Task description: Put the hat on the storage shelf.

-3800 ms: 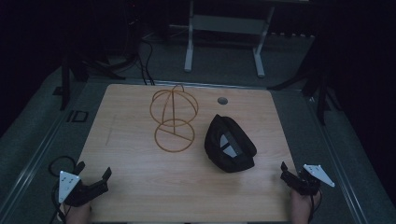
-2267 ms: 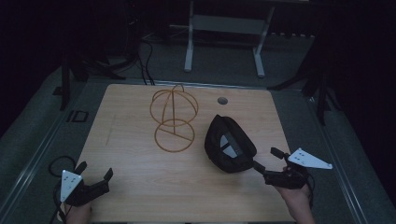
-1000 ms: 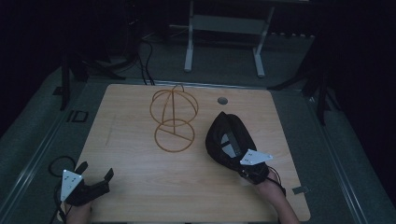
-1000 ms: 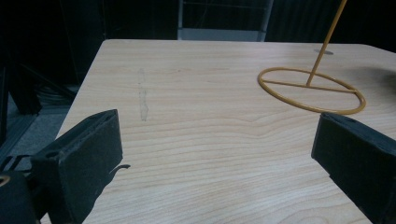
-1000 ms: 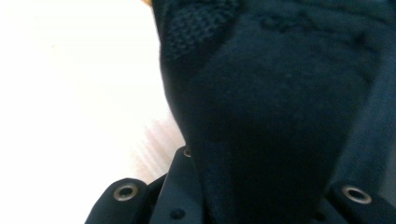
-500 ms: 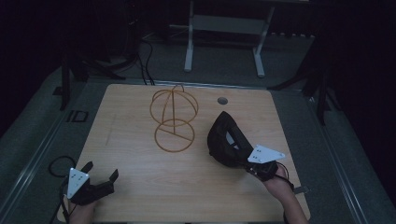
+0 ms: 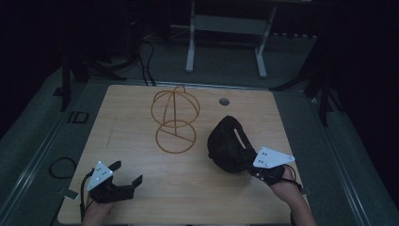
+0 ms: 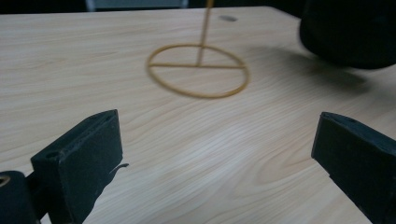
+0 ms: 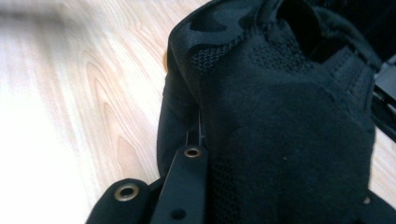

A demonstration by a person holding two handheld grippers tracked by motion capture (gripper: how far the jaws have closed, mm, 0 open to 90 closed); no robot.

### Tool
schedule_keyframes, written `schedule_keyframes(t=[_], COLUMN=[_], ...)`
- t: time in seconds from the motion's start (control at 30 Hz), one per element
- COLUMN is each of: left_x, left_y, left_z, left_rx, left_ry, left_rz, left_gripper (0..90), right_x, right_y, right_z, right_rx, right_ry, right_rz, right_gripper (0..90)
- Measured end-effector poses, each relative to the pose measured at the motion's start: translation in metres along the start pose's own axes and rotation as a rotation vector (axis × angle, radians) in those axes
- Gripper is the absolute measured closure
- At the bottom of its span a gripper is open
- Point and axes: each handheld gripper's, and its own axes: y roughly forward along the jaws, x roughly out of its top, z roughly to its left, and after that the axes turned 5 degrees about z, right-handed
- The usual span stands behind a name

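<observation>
As seen from the high view, the black fabric cap (image 7: 229, 145) lies on the pale wooden table (image 7: 141, 188) just right of the golden wire hat stand (image 7: 175, 120), with the right gripper (image 7: 254, 167) at its near edge. Beside that stand's ring base, the left gripper view shows the left gripper (image 8: 215, 154), jaws wide and empty, over open table. The right gripper view shows jaws closed on the cap's soft, light cloth; a grip at the firmer brim seems best.

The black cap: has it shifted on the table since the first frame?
Yes. The black cap now sits farther from the table's near edge, turned and tilted up, closer to the grommet hole, with the right claw at it.
</observation>
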Motion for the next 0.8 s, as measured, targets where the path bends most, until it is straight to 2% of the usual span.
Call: schedule_keyframes(t=[0.03, 0.13, 0.2, 0.23, 0.27, 0.37, 0.4, 0.47, 0.57, 0.6, 0.63, 0.7, 0.8], left_x=[0.012, 0.024, 0.024, 0.037, 0.043, 0.052, 0.061, 0.072, 0.084, 0.084, 0.091, 0.097, 0.105], left_y=[0.000, 0.000, 0.000, 0.001, 0.001, 0.002, 0.003, 0.006, 0.009, 0.009, 0.010, 0.013, 0.017], left_z=[-0.006, -0.011, -0.011, -0.016, -0.018, -0.021, -0.025, -0.030, -0.038, -0.038, -0.044, -0.050, -0.056], left_rx=[-0.033, -0.062, -0.062, -0.084, -0.086, -0.102, -0.112, -0.144, -0.181, -0.181, -0.204, -0.230, -0.287], left_ry=[0.002, 0.012, 0.012, 0.035, 0.049, 0.064, 0.089, 0.102, 0.133, 0.133, 0.157, 0.170, 0.159], left_rz=[-0.019, -0.027, -0.027, -0.026, -0.027, -0.025, -0.015, -0.001, 0.024, 0.024, 0.040, 0.054, 0.060], left_gripper=[2.5, 3.4, 4.1, 4.2, 4.2, 4.5, 4.6, 4.6, 4.5, 4.5, 4.5, 4.6, 5.1], right_x=[0.006, 0.013, 0.016, 0.021, 0.023, 0.029, 0.031, 0.036, 0.042, 0.044, 0.047, 0.050, 0.054], right_y=[-0.003, -0.006, -0.006, -0.007, -0.007, -0.006, -0.006, -0.006, -0.003, -0.002, 0.000, 0.003, 0.006], right_z=[0.004, 0.009, 0.010, 0.015, 0.017, 0.025, 0.028, 0.033, 0.042, 0.044, 0.048, 0.053, 0.060], right_rx=[0.008, 0.028, 0.038, 0.053, 0.060, 0.083, 0.086, 0.110, 0.135, 0.143, 0.155, 0.165, 0.187], right_ry=[-0.022, -0.047, -0.056, -0.077, -0.087, -0.114, -0.125, -0.142, -0.171, -0.182, -0.195, -0.210, -0.235], right_rz=[-0.007, -0.021, -0.024, -0.027, -0.026, -0.028, -0.033, -0.040, -0.047, -0.049, -0.045, -0.044, -0.043], right_gripper=[88.8, 88.8, 88.8, 88.8, 88.8, 88.8, 88.8, 88.8, 88.8, 88.8, 88.8, 88.8, 88.8])
